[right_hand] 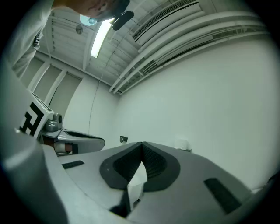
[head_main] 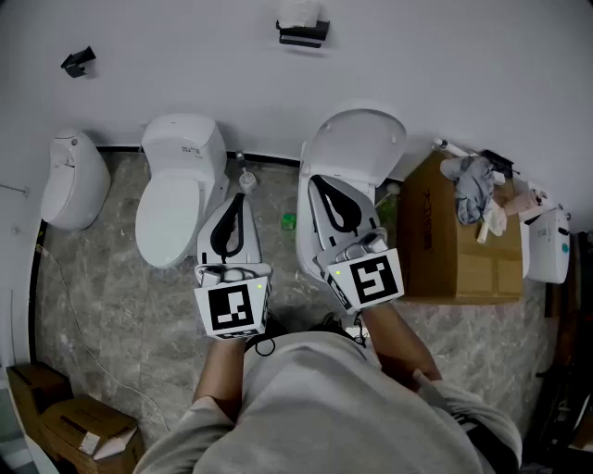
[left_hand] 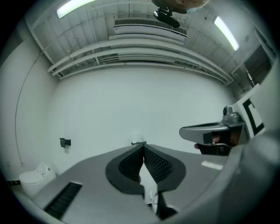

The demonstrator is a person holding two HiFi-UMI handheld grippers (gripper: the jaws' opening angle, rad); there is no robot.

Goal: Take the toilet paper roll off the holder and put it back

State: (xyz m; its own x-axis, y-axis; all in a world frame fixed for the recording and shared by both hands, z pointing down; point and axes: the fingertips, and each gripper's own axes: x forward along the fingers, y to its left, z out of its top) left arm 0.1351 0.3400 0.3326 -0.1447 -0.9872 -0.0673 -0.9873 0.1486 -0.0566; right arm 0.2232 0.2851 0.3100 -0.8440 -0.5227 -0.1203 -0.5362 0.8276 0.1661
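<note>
Find the toilet paper roll at twelve o'clock, seated on its black holder high on the white wall, well apart from the left gripper and right gripper, both pinched together on nothing, probably poised before reaching, above marbled floor beside a cardboard box at three o'clock.

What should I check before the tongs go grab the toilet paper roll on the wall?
1. Toilet paper roll on its holder: ok, it sits there on the wall.
2. Left tongs empty: ok, shut on nothing.
3. Right tongs empty: ok, shut on nothing.
4. Tongs open for grabbing: not ok, both are shut.
5. Tongs near the roll: not ok, it is far ahead of them.
6. How the roll comes off the holder: cannot tell, too small to see.
</note>
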